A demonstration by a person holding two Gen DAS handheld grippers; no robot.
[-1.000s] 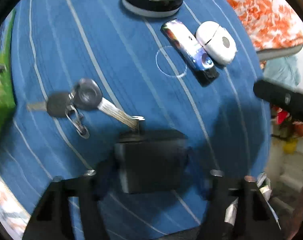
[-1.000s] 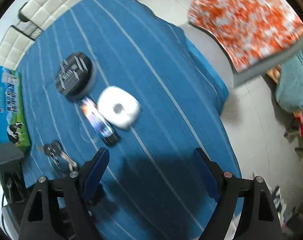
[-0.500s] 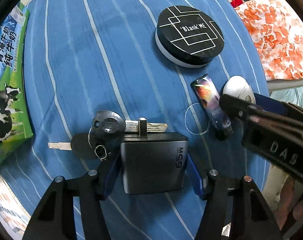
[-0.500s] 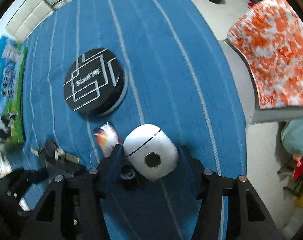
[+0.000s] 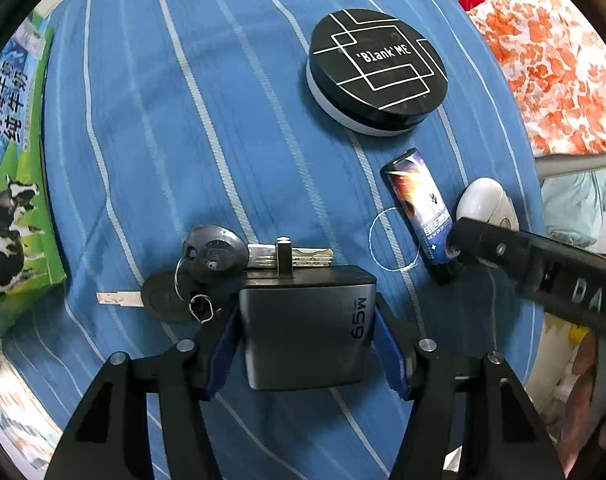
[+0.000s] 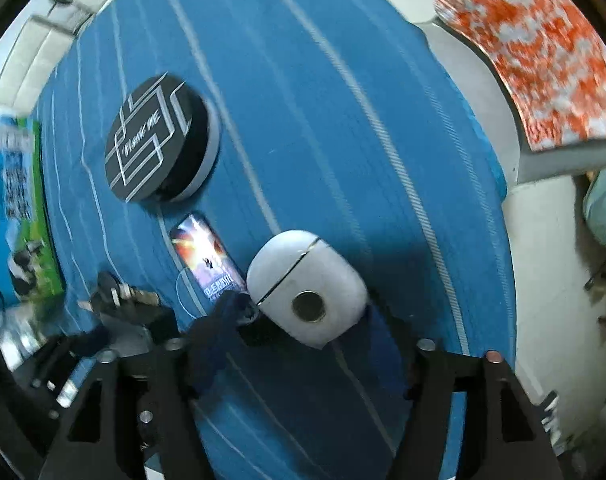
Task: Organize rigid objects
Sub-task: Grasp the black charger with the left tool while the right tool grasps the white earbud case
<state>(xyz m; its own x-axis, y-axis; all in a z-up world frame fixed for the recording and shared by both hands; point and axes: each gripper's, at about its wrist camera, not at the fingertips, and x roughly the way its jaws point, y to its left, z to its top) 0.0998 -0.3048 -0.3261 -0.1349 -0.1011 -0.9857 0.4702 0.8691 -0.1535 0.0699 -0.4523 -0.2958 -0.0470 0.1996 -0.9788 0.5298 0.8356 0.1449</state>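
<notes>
In the left wrist view my left gripper point(image 5: 307, 332) is shut on a dark grey 65W charger point(image 5: 307, 328), its blue pads against both sides, on the blue striped cloth. A bunch of keys point(image 5: 207, 272) lies touching the charger's far-left corner. In the right wrist view my right gripper point(image 6: 303, 320) is around a white earbud case point(image 6: 307, 288), its jaws close to both sides; whether they grip it is unclear. A colourful lighter point(image 6: 207, 260) lies just left of the case. The round black "Blank ME" tin point(image 5: 377, 68) lies farther away.
A milk carton point(image 5: 11, 152) lies along the left edge of the blue striped tablecloth point(image 5: 183, 120). An orange-and-white cushion point(image 6: 535, 48) sits beyond the table's right edge. A thin white ring point(image 5: 395, 240) lies beside the lighter.
My left gripper has closed on the charger beside the keys. My right gripper has moved down to the white earbud case and narrowed around it.
</notes>
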